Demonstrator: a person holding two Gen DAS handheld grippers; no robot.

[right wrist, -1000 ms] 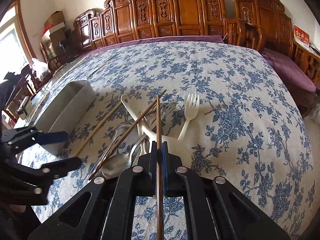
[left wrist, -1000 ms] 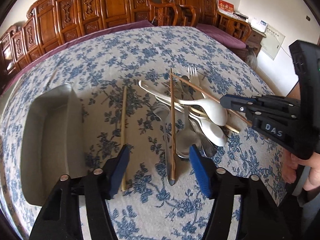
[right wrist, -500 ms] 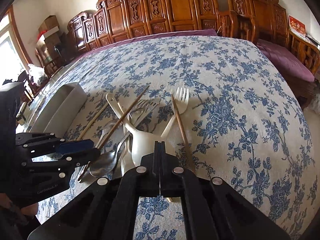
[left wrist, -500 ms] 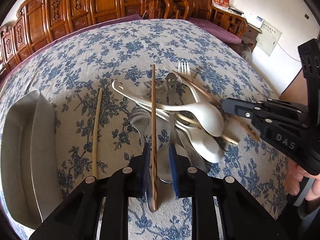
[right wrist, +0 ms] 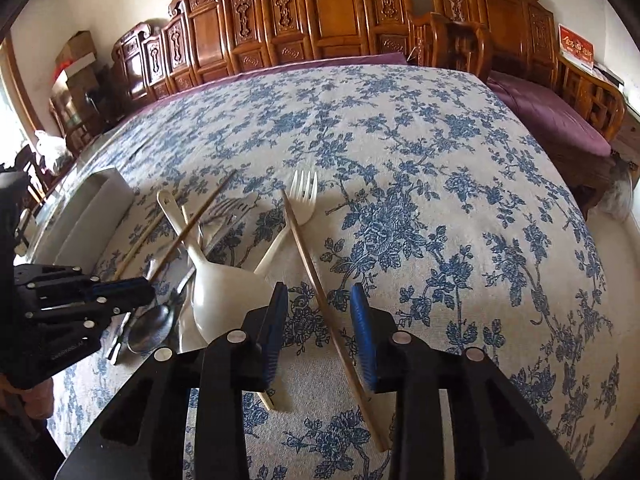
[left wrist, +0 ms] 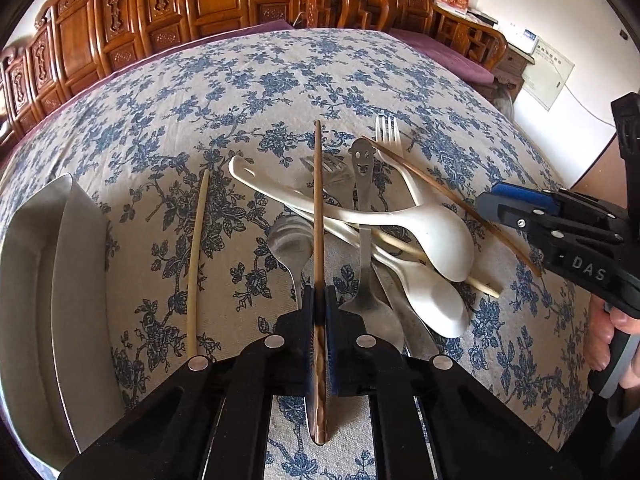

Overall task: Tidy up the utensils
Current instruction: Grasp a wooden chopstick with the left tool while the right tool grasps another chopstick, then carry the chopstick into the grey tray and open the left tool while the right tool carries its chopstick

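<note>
My left gripper [left wrist: 319,312] is shut on a dark brown chopstick [left wrist: 318,208] that points away over a pile of utensils: white plastic spoons [left wrist: 436,236], a metal spoon with a smiley handle [left wrist: 362,184], a white fork [left wrist: 390,136] and a metal fork. A pale chopstick [left wrist: 196,264] lies left of the pile. My right gripper [right wrist: 320,328] is open, its jaws on either side of another brown chopstick [right wrist: 320,288] lying on the cloth beside the white fork [right wrist: 300,204].
A grey metal tray [left wrist: 48,288] stands at the left on the blue floral tablecloth [right wrist: 440,184]. Carved wooden chairs [right wrist: 320,12] line the far edge. The right gripper [left wrist: 568,232] shows at the right of the left wrist view.
My left gripper closed on the dark brown chopstick. My right gripper let go of its chopstick, which now lies on the cloth, and has opened.
</note>
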